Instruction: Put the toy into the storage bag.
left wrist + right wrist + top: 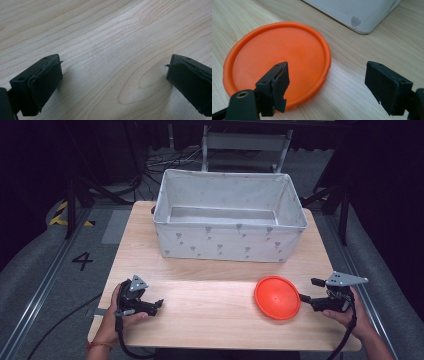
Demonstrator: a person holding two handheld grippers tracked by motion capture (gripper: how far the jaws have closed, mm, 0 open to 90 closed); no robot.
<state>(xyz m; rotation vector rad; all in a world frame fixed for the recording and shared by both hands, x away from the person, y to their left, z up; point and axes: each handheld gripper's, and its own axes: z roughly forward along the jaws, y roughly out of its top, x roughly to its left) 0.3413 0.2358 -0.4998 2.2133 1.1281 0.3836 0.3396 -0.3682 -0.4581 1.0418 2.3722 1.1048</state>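
An orange round plate [277,297] lies flat on the wooden table [210,305], right of centre near the front. My right gripper [306,291] sits just right of it, open, its jaws pointing at the plate's rim. In the right gripper view the orange plate [279,57] lies ahead, one jaw over its near edge, and the right gripper [327,86] holds nothing. My left gripper [160,304] rests at the front left, open, over bare wood. In the left gripper view the left gripper [113,72] has only wood grain between its jaws.
A large white fabric bin [227,215] with small grey prints stands open at the back of the table; its corner [362,17] shows beyond the plate. Bare wood [205,295] stretches between the two grippers. Dark floor and cables surround the table.
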